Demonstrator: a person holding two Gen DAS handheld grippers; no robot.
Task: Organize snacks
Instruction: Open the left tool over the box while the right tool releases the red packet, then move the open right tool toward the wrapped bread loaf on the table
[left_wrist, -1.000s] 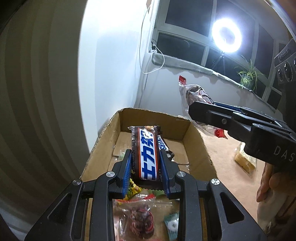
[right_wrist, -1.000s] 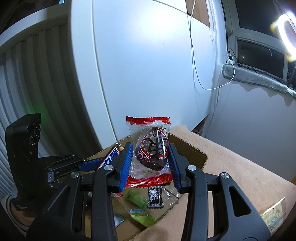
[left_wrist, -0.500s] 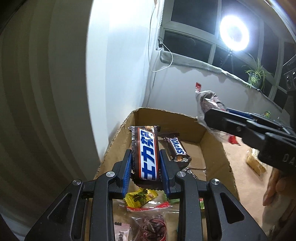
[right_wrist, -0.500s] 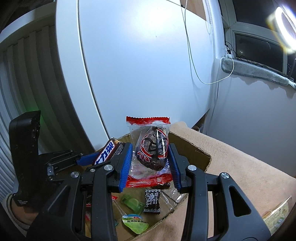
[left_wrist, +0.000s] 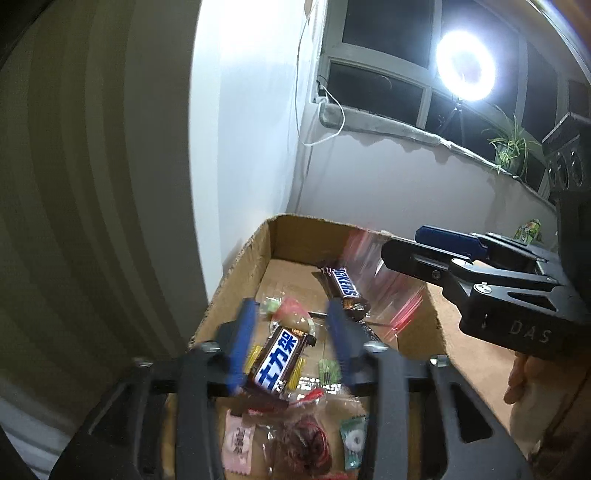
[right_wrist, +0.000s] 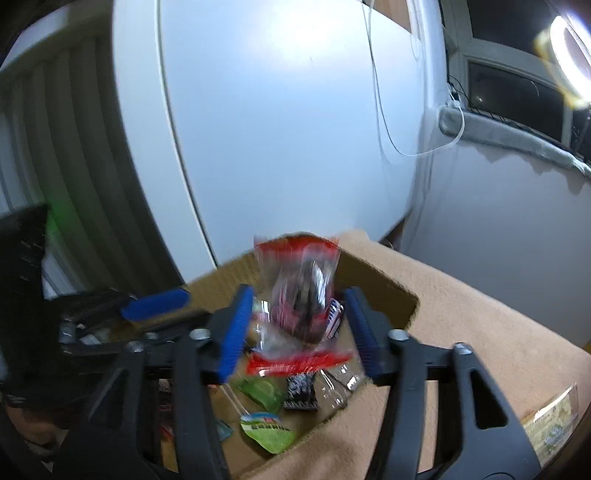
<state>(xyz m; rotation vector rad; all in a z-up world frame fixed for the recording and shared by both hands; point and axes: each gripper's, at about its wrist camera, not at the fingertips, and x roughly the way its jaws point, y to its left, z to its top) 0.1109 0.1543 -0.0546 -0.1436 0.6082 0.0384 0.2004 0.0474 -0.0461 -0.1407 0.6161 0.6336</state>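
A cardboard box (left_wrist: 258, 254) holds several snacks. My left gripper (left_wrist: 291, 339) is open over the box; a brown and blue chocolate bar (left_wrist: 277, 360) tilts loose between its spread fingers, blurred. My right gripper (right_wrist: 299, 328) is open over the box's far end (right_wrist: 380, 288); a clear packet with red ends and a dark sweet (right_wrist: 301, 299) is loose between its fingers, blurred. That packet shows as a blur in the left wrist view (left_wrist: 384, 291), below the right gripper's fingers (left_wrist: 443, 240).
A Snickers bar (left_wrist: 343, 284), green, pink and yellow sweets lie in the box. The box sits on a tan cloth (right_wrist: 480, 339) against a white wall (left_wrist: 255, 110). A yellowish packet (right_wrist: 550, 421) lies on the cloth at right.
Both grippers have opened. The chocolate bar has slipped down and tilted out of the left jaws. The red-ended packet is dropping from the right jaws into the box.
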